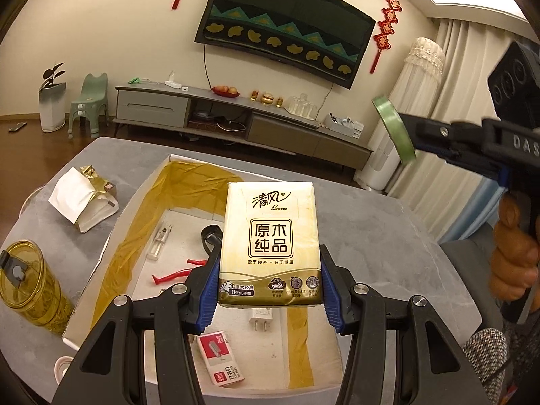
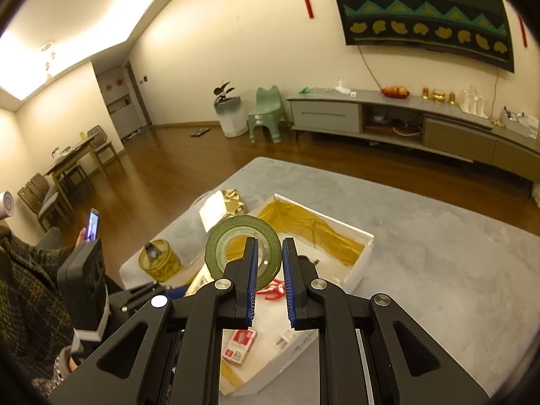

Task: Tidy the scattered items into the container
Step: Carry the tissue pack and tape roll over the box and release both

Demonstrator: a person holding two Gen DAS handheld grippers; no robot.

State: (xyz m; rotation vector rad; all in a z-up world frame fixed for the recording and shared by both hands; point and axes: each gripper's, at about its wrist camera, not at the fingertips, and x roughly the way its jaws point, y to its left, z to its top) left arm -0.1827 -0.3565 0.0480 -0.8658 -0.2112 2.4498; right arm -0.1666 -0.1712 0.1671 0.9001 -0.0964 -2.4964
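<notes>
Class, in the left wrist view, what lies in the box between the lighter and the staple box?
Red clips lie on the box floor between the lighter and staple box, seen in the left wrist view.

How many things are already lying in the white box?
5 visible: lighter at the far left, black clip beside it, red item mid-box, white plug and stapler refill pack near. The tissue pack may hide more.
</notes>
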